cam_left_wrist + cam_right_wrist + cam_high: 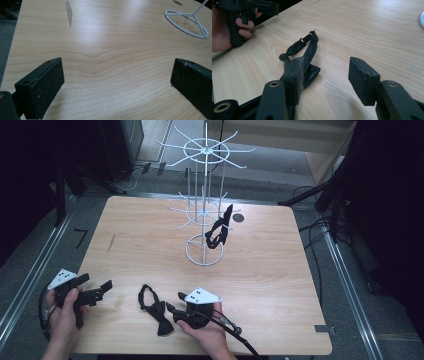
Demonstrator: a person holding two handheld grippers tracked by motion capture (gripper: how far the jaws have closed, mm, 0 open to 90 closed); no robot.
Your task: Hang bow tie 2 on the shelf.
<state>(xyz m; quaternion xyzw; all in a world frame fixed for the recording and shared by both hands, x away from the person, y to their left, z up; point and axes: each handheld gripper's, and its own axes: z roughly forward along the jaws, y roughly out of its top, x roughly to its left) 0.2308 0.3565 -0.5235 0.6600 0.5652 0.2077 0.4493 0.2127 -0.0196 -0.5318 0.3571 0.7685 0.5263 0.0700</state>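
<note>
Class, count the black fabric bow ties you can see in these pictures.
2. One black fabric bow tie lies on the wooden table beside the right gripper; another bow tie hangs on the white wire rack.

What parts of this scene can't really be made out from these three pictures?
- Bow tie on the table: in the right gripper view, the right gripper's near jaw covers part of its bow.
- Dark item on the white rack: too small in the high view to tell how it hangs from the rack.
- Left gripper: in the high view the hand wraps its body.
- Floor around the table: too dark.
</note>
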